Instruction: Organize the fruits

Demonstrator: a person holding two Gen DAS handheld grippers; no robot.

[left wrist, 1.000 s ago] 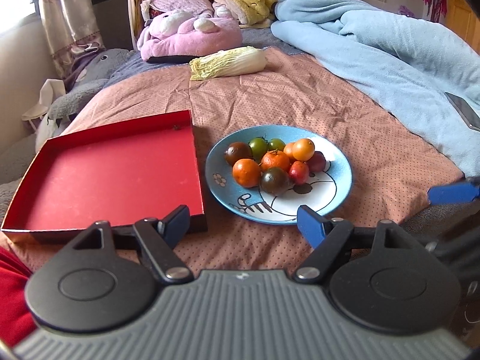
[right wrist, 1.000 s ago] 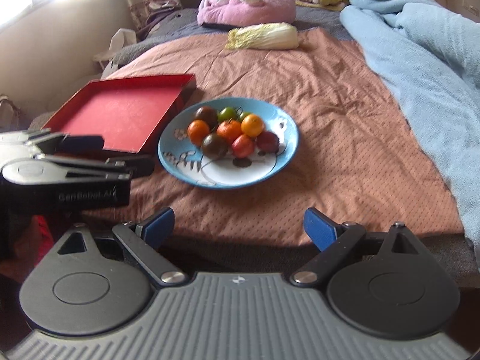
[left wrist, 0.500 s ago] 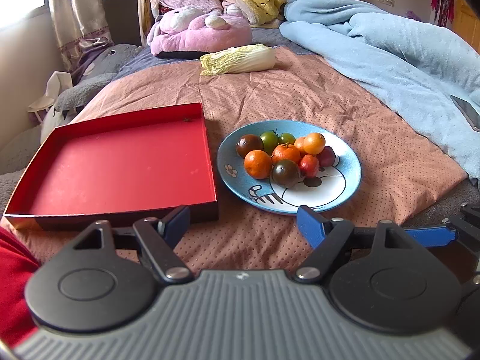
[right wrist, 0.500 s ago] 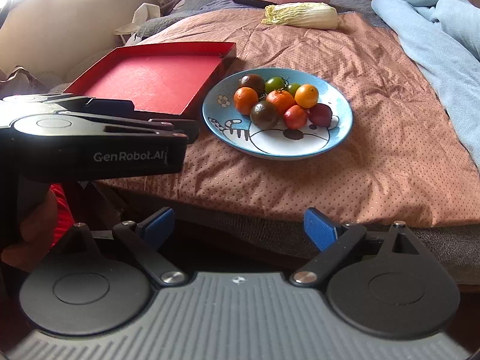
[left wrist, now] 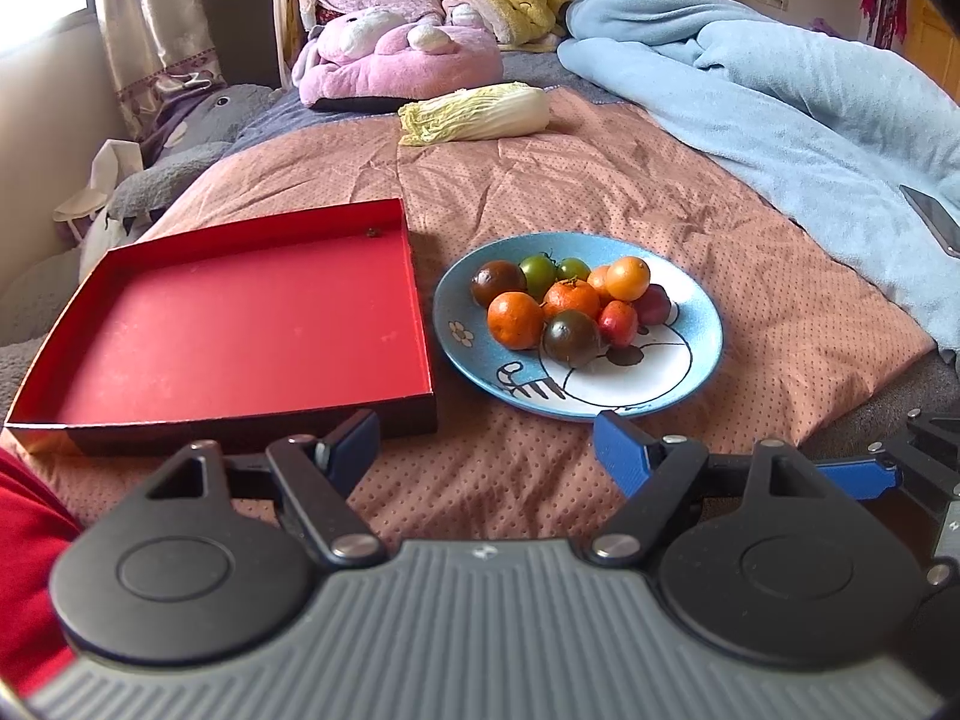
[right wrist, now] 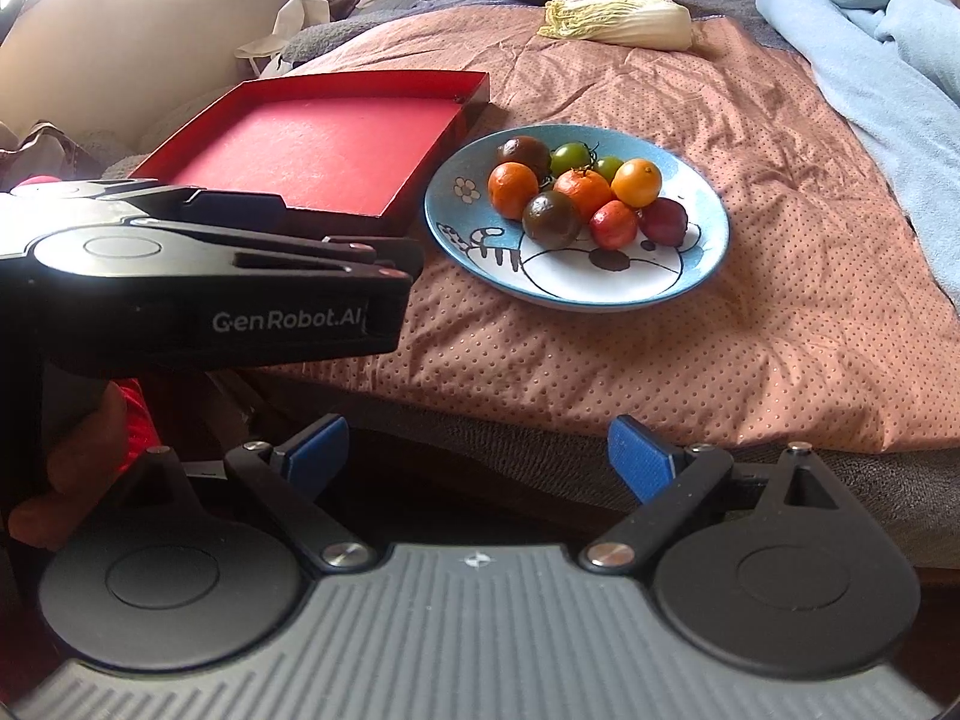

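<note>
A: Fruits (left wrist: 564,306) sit piled on the blue plate (left wrist: 690,372) near the bed's front edge, beside the red tray (left wrist: 240,324). Our left gripper (left wrist: 486,441) & right gripper (right wrist: 477,444): both jaws spread, empty.

B: Risk, imo: we nudge the pile, round ones roll off.

- A napa cabbage (left wrist: 477,114) lies on the bed's brown cover (left wrist: 600,180) at 12 o'clock.
- A pink plush (left wrist: 402,63) sits behind it.
- A blue blanket (left wrist: 780,96) is heaped at 2 o'clock.

Left gripper (left wrist: 486,444) jaws apart, holding nothing. Ahead: blue plate (left wrist: 699,354) of tomatoes (left wrist: 570,306), touching red tray (left wrist: 240,324) on its left.
</note>
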